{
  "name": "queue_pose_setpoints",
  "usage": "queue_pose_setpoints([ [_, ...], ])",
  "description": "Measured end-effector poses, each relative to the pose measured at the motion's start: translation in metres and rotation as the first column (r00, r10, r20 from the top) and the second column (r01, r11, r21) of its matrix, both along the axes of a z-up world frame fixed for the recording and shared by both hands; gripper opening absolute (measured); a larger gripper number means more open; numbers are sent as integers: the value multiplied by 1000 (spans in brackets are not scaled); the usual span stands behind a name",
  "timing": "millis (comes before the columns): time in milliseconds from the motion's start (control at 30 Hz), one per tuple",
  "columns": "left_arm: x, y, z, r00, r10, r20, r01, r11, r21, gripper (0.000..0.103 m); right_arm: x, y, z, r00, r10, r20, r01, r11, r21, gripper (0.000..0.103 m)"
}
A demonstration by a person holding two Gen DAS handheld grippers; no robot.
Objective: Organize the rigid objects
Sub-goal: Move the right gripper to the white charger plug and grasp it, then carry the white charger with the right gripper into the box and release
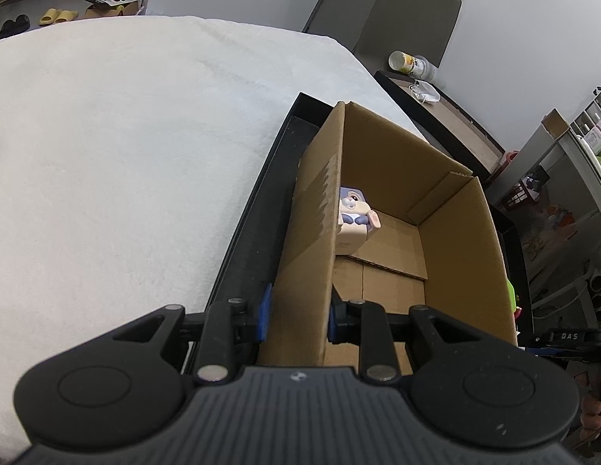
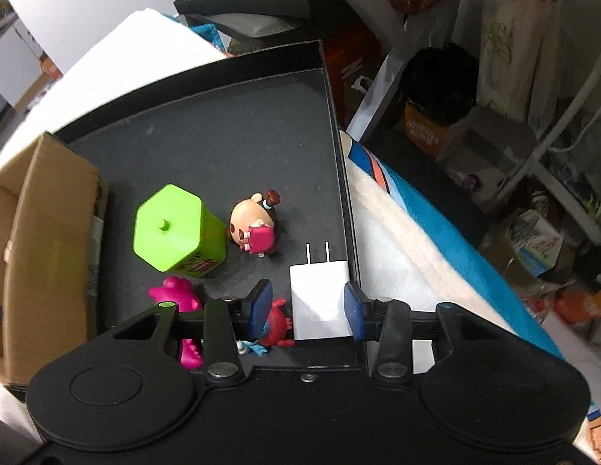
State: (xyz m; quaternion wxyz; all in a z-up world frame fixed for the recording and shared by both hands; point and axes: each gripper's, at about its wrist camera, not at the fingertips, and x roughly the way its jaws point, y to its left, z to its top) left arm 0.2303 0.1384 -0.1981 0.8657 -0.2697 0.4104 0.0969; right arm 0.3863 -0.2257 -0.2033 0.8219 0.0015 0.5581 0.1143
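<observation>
The left gripper [image 1: 296, 319] clamps its fingers on the near wall of the cardboard box [image 1: 447, 240], which stands in the black tray [image 1: 246, 240] with a bunny figurine [image 1: 354, 213] inside. The right gripper [image 2: 308, 310] straddles the white charger [image 2: 319, 298], fingers spread and not gripping. Its right finger [image 2: 353, 310] sits against the tray wall at 3 o'clock and may snag; the left one may nudge the red figurine [image 2: 278, 323].

Only "DAS" reads clearly, on the black device [image 1: 569, 336] at right.

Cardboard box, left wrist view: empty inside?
No. A bunny figure sits inside the cardboard box, against its left wall.
</observation>
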Motion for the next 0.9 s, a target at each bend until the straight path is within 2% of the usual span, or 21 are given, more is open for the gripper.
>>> queue_pose_setpoints([
  [200, 5, 0, -3, 1000, -3, -10, 3, 1000, -1, 26, 1, 10, -14, 999, 32, -17, -33, 997, -63, 38],
  [600, 10, 0, -7, 1000, -7, -17, 7, 1000, 5, 26, 4, 5, -9, 1000, 9, -10, -9, 1000, -11, 37],
  [900, 8, 0, -6, 1000, -16, -10, 16, 1000, 4, 26, -11, 11, 15, 999, 8, 49, -8, 1000, 5, 37],
])
